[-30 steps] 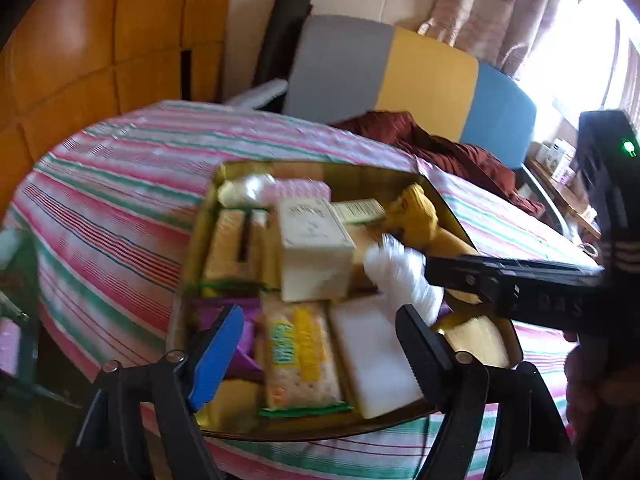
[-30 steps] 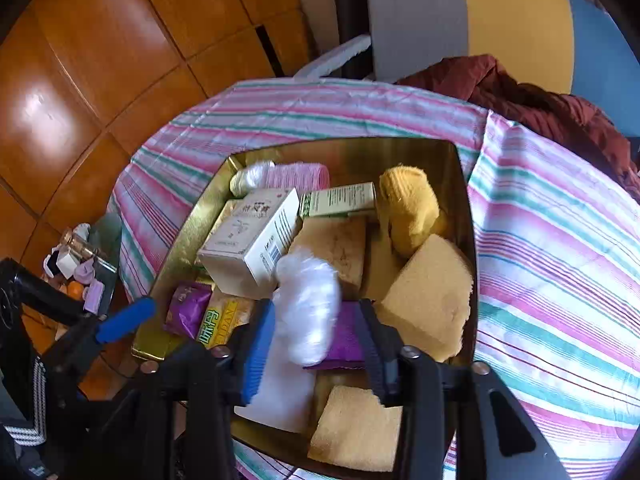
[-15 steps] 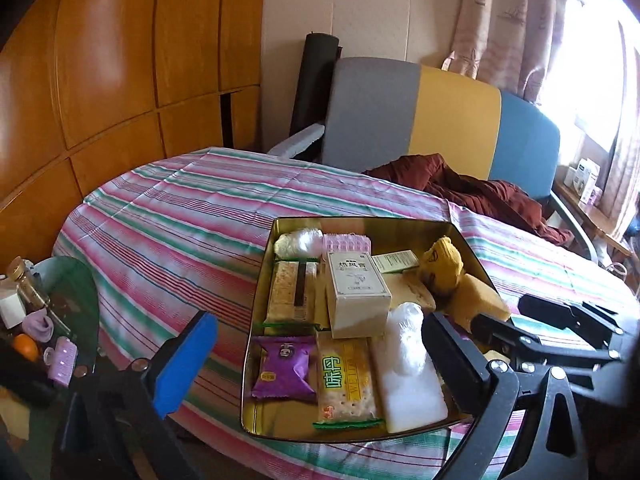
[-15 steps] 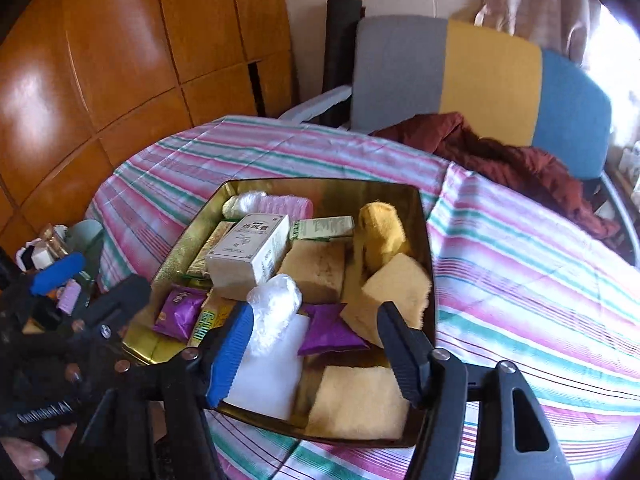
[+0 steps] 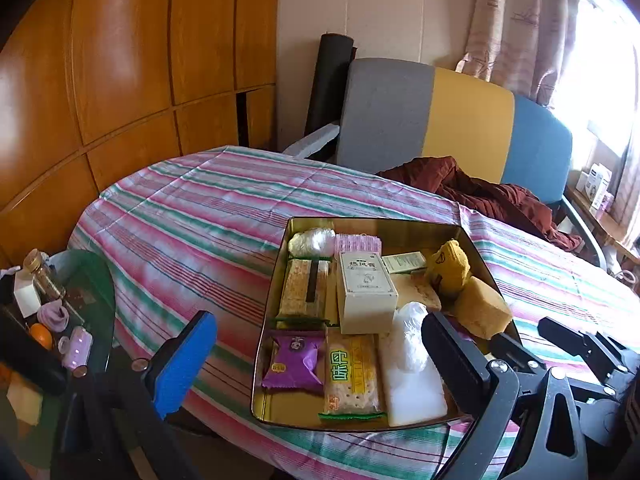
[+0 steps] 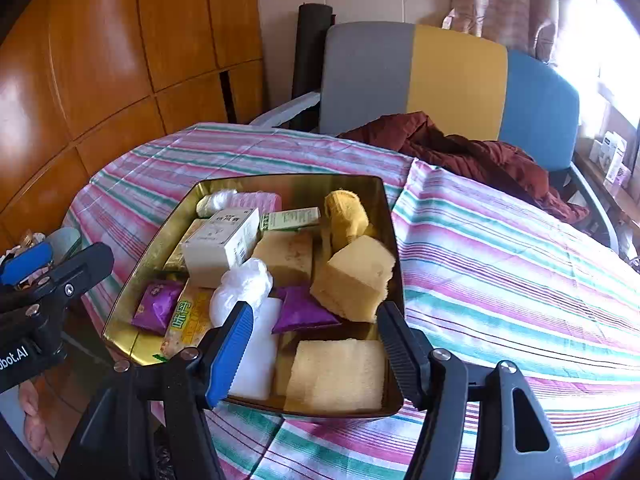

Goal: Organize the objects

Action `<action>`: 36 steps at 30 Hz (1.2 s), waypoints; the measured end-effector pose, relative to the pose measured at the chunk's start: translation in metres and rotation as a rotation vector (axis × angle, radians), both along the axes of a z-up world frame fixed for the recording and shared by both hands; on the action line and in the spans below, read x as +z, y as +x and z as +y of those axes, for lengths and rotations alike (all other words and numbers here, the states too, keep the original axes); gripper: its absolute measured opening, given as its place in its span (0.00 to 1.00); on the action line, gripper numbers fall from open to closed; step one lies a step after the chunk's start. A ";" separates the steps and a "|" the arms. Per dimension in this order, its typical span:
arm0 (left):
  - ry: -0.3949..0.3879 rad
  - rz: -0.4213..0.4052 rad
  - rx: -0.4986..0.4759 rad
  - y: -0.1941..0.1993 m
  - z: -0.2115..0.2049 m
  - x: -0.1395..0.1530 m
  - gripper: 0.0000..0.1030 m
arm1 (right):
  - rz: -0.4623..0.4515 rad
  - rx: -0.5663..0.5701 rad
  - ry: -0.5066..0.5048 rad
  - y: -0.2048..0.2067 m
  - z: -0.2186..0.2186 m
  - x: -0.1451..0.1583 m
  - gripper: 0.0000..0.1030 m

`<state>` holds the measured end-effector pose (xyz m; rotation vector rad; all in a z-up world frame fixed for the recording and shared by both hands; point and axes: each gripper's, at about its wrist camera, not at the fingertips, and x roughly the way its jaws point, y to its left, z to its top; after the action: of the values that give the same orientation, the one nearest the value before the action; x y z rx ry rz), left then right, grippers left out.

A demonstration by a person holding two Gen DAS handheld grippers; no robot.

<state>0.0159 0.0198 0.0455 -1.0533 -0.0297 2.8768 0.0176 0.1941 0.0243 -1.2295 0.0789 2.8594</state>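
Left gripper gaped wide, empty; right gripper half open, empty. Goods sat crowded in the gold tray at frame centre. White bag perched loosely, probably unstable; a careless reach could topple it or nudge the sponge over the rim.

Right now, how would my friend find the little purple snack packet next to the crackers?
Look at the gold tray on the striped tablecloth. In its near left corner lies the purple packet, flat beside the long yellow cracker pack. It is the only shiny purple thing on that side, with crimped ends like a candy wrapper.
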 end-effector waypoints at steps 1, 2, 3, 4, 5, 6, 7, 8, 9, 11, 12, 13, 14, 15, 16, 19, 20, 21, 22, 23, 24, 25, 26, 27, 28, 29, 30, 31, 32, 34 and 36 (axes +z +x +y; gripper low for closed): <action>-0.008 -0.002 0.006 0.000 0.001 0.000 1.00 | 0.005 -0.010 0.006 0.001 0.001 0.001 0.64; -0.017 0.001 0.011 0.000 0.002 0.000 1.00 | 0.016 -0.023 0.015 0.002 0.001 0.003 0.64; -0.027 0.003 0.016 0.000 0.003 0.000 1.00 | 0.028 -0.033 0.024 0.003 0.002 0.005 0.64; -0.039 0.004 0.022 0.000 0.004 0.000 1.00 | 0.040 -0.042 0.031 0.004 0.002 0.006 0.64; -0.048 0.003 0.021 0.000 0.005 -0.001 1.00 | 0.049 -0.050 0.035 0.004 0.003 0.008 0.64; -0.048 0.000 0.018 0.000 0.006 -0.001 1.00 | 0.059 -0.059 0.040 0.005 0.005 0.009 0.64; -0.044 -0.001 0.016 0.000 0.006 -0.002 1.00 | 0.065 -0.066 0.043 0.005 0.006 0.010 0.64; -0.037 -0.003 0.015 0.000 0.006 -0.002 1.00 | 0.069 -0.070 0.046 0.005 0.007 0.011 0.64; -0.029 -0.007 0.013 0.000 0.006 -0.003 1.00 | 0.071 -0.072 0.048 0.006 0.008 0.012 0.64; -0.009 -0.019 0.004 -0.002 0.006 -0.004 1.00 | 0.071 -0.079 0.050 0.005 0.009 0.011 0.64; 0.000 -0.022 0.004 -0.002 0.006 -0.005 1.00 | 0.068 -0.080 0.049 0.005 0.010 0.010 0.64; 0.002 -0.020 0.006 -0.002 0.007 -0.005 1.00 | 0.067 -0.080 0.048 0.005 0.010 0.010 0.64; 0.000 -0.017 0.008 -0.002 0.007 -0.005 1.00 | 0.064 -0.078 0.049 0.004 0.010 0.009 0.64; -0.004 -0.011 0.011 -0.002 0.008 -0.005 1.00 | 0.061 -0.075 0.050 0.004 0.009 0.008 0.64; -0.008 -0.006 0.013 -0.002 0.009 -0.005 1.00 | 0.059 -0.073 0.052 0.003 0.009 0.008 0.64; -0.007 0.000 0.014 -0.001 0.009 -0.005 1.00 | 0.052 -0.067 0.061 0.002 0.007 0.005 0.64; -0.005 0.002 0.014 -0.001 0.008 -0.005 1.00 | 0.050 -0.065 0.063 0.001 0.006 0.004 0.64; -0.004 0.002 0.015 -0.001 0.008 -0.005 1.00 | 0.047 -0.064 0.063 0.001 0.005 0.003 0.64; -0.001 0.002 0.017 -0.001 0.008 -0.005 1.00 | 0.044 -0.064 0.063 0.001 0.005 0.002 0.64; 0.001 0.001 0.018 -0.002 0.007 -0.005 1.00 | 0.044 -0.064 0.064 0.000 0.005 0.001 0.64; 0.001 0.000 0.021 -0.002 0.007 -0.006 1.00 | 0.043 -0.064 0.065 0.000 0.004 0.000 0.64; 0.001 -0.001 0.023 -0.003 0.006 -0.006 1.00 | 0.043 -0.063 0.066 0.000 0.004 0.000 0.64; 0.004 -0.004 0.022 -0.003 0.006 -0.007 1.00 | 0.042 -0.062 0.066 0.000 0.004 0.000 0.64; 0.008 -0.010 0.022 -0.004 0.005 -0.008 1.00 | 0.041 -0.060 0.066 -0.001 0.004 0.000 0.64; 0.010 -0.014 0.020 -0.005 0.005 -0.009 1.00 | 0.040 -0.059 0.066 -0.001 0.003 -0.001 0.64; 0.002 -0.019 0.019 -0.006 0.005 -0.011 1.00 | 0.038 -0.058 0.067 -0.001 0.003 -0.001 0.64; -0.008 -0.019 0.024 -0.006 0.006 -0.012 1.00 | 0.036 -0.056 0.068 -0.001 0.002 -0.002 0.64; -0.013 -0.017 0.023 -0.006 0.006 -0.013 1.00 | 0.034 -0.055 0.067 -0.002 0.002 -0.002 0.64; -0.011 -0.016 0.020 -0.006 0.006 -0.014 1.00 | 0.033 -0.053 0.068 -0.002 0.002 -0.003 0.64; -0.004 -0.021 0.016 -0.006 0.005 -0.016 1.00 | 0.030 -0.050 0.070 -0.003 0.000 -0.004 0.64; -0.003 -0.021 0.012 -0.007 0.005 -0.017 1.00 | 0.031 -0.047 0.070 -0.003 -0.001 -0.004 0.64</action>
<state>0.0093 0.0251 0.0280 -1.0881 -0.0324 2.8769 0.0146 0.1934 0.0201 -1.1547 0.0085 2.8161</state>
